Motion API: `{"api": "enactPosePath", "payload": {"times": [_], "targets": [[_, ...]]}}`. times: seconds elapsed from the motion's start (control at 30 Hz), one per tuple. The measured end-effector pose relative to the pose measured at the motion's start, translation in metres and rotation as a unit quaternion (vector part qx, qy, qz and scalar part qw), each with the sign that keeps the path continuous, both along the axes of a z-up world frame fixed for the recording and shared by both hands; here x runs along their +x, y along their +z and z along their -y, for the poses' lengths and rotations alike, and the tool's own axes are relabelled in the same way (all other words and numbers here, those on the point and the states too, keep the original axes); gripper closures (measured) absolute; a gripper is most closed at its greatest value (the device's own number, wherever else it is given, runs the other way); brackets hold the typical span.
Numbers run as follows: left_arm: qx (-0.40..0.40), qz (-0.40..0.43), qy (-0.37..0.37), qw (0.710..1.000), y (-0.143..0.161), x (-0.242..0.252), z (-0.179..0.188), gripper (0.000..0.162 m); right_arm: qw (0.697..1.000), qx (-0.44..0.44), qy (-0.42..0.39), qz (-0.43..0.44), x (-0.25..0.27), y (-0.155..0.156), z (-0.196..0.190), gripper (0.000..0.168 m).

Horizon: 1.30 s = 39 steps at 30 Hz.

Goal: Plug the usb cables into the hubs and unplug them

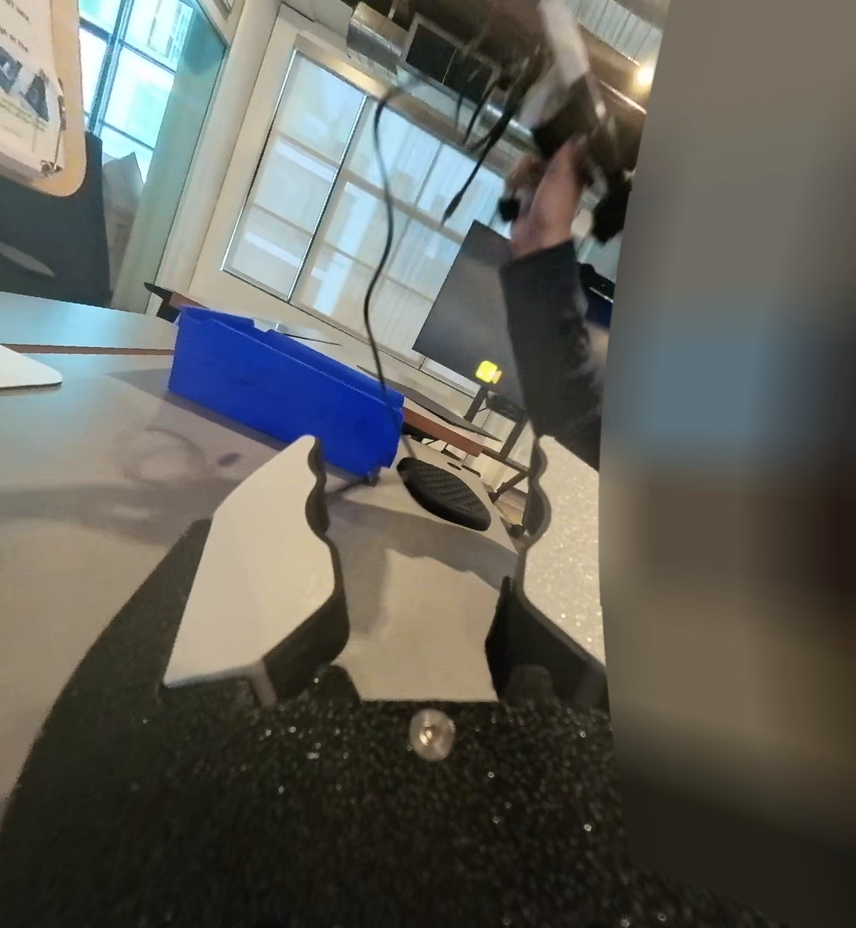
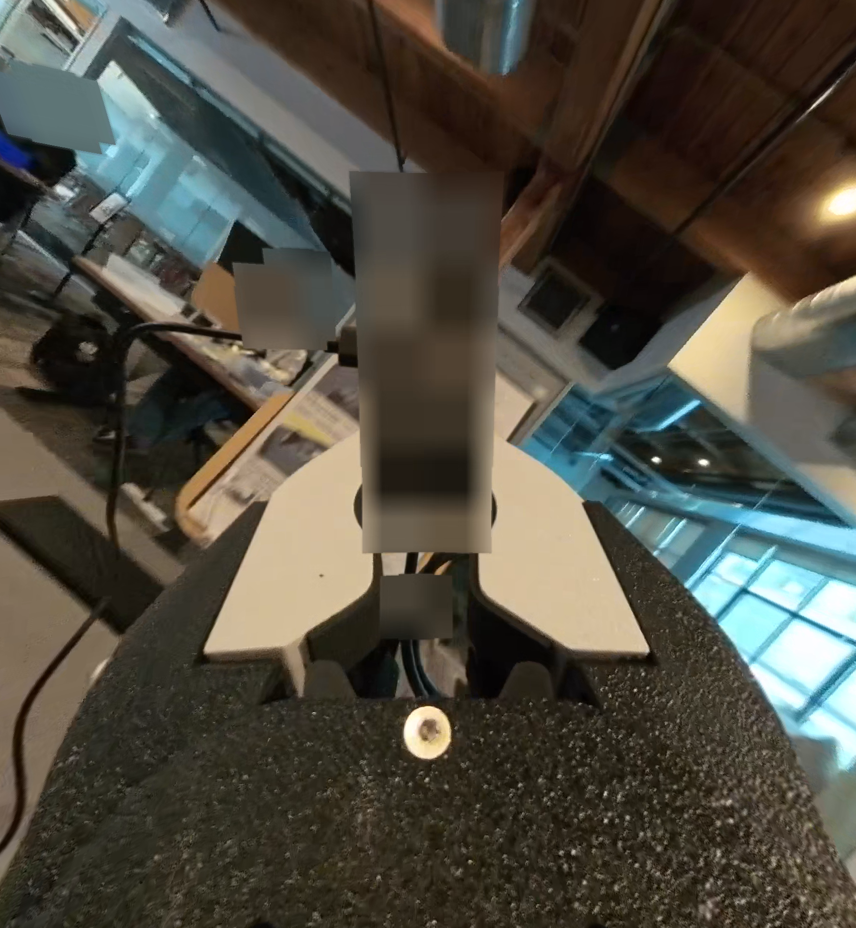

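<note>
Hub, I judge, clamped in right gripper (image 2: 426, 527), raised so cables (image 1: 380, 251) dangle free; mosaic hides it. Left gripper (image 1: 426, 502) wide, empty; blue bin (image 1: 285, 386) eleven o'clock.

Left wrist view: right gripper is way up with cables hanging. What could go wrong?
1. The black cable drops from the raised right gripper past the blue bin corner; lifting higher may snag and drag the bin.
2. A loose plug end dangles free and could catch.
3. The left gripper is open and steadies nothing.
</note>
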<state>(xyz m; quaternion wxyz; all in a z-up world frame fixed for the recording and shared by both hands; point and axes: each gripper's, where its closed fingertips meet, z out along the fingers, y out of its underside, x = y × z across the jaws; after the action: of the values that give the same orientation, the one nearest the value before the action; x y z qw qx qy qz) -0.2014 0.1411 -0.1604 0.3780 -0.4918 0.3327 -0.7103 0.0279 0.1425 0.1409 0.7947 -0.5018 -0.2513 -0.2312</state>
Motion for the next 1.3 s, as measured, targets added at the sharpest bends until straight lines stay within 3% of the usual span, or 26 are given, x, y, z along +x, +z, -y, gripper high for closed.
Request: {"api": "enactPosePath", "payload": {"times": [0.03, 0.2, 0.37, 0.47, 0.57, 0.7, 0.9, 1.1, 1.3], "targets": [[0.000, -0.004, -0.001, 1.000, -0.002, 0.002, 0.000, 0.085, 1.000, 0.011, -0.009, 0.008, 0.004, 0.027, 0.003, 0.135], [0.015, -0.035, -0.007, 0.999, -0.014, 0.011, 0.006, 0.088, 0.994, 0.039, -0.096, 0.019, 0.043, 0.149, 0.006, 0.135], [0.017, -0.045, -0.014, 0.999, -0.020, 0.015, 0.009, 0.091, 0.963, 0.068, -0.258, 0.037, 0.109, 0.246, 0.023, 0.135], [0.026, -0.060, -0.015, 0.998, -0.024, 0.018, 0.011, 0.091, 0.940, 0.099, -0.324, 0.042, 0.142, 0.287, 0.044, 0.135], [0.034, -0.067, -0.018, 0.997, -0.026, 0.020, 0.014, 0.091, 0.923, 0.103, -0.366, 0.056, 0.167, 0.297, 0.052, 0.135], [0.042, -0.072, -0.025, 0.996, -0.027, 0.022, 0.019, 0.092, 0.920, 0.075, -0.380, 0.062, 0.194, 0.254, 0.036, 0.135], [0.045, -0.079, -0.028, 0.995, -0.029, 0.024, 0.020, 0.092, 0.947, 0.014, -0.322, -0.016, 0.219, 0.137, 0.004, 0.135], [0.050, -0.072, -0.016, 0.996, -0.025, 0.021, 0.017, 0.094, 0.955, -0.069, -0.280, -0.066, 0.228, -0.007, -0.017, 0.135], [0.043, -0.074, -0.010, 0.996, -0.028, 0.021, 0.014, 0.096, 0.941, -0.195, -0.227, -0.158, 0.222, -0.153, -0.026, 0.135]]}}
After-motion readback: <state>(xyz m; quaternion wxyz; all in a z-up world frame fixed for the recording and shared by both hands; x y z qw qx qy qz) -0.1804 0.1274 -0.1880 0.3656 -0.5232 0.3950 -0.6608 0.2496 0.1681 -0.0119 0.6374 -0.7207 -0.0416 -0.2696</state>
